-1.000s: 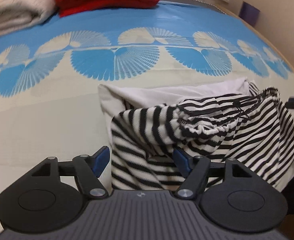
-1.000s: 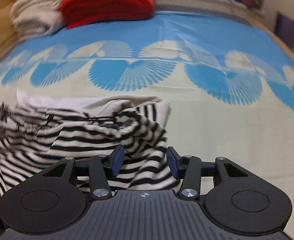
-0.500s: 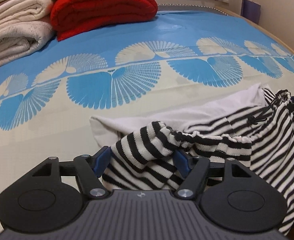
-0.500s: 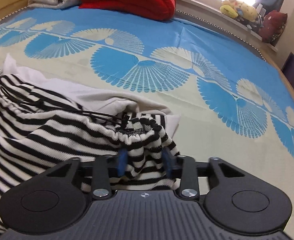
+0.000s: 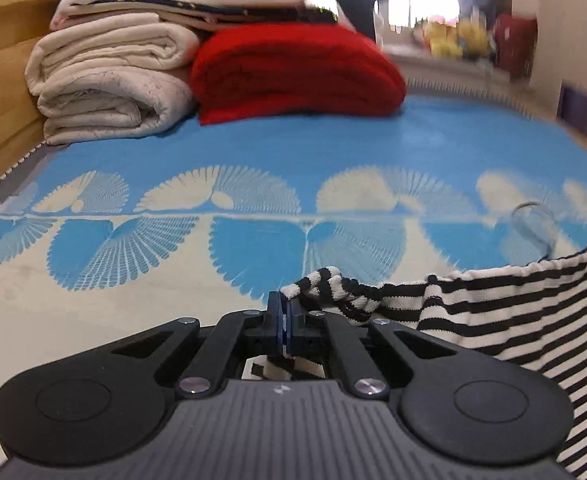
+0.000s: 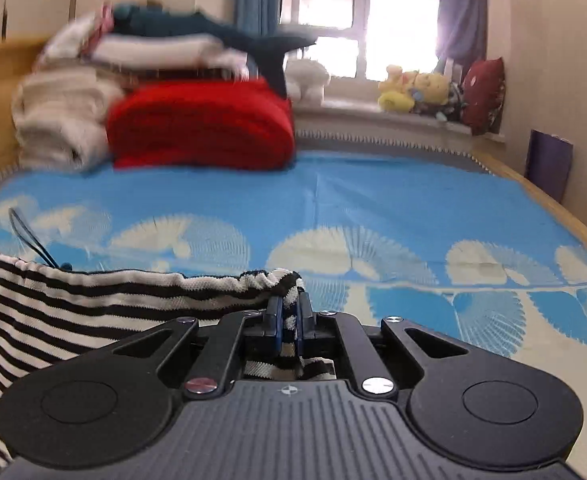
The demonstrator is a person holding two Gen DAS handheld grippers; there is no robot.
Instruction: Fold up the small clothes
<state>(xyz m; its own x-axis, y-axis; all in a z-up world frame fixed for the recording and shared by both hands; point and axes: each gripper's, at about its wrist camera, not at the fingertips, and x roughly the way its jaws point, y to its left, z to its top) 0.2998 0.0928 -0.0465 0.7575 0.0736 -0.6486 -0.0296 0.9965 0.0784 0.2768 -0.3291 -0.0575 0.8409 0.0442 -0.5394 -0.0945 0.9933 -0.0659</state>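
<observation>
A black-and-white striped garment (image 5: 513, 312) with a gathered waistband hangs stretched between my two grippers, lifted off the bed. My left gripper (image 5: 284, 312) is shut on its left waistband corner, and the cloth runs off to the right. In the right wrist view my right gripper (image 6: 289, 312) is shut on the other waistband corner, and the striped garment (image 6: 73, 312) runs off to the left. A dark drawstring loop (image 6: 29, 240) sticks up from the waistband. The lower part of the garment is hidden below both grippers.
The bed has a blue and cream fan-patterned cover (image 5: 253, 184). A folded red blanket (image 5: 293, 72) and a stack of cream blankets (image 5: 109, 80) lie at the far end. Plush toys (image 6: 413, 88) sit on the windowsill. A wall is on the right.
Both grippers have closed on the waistband corners and lifted the garment off the bed. Both cameras have tilted up toward the far end of the bed.
</observation>
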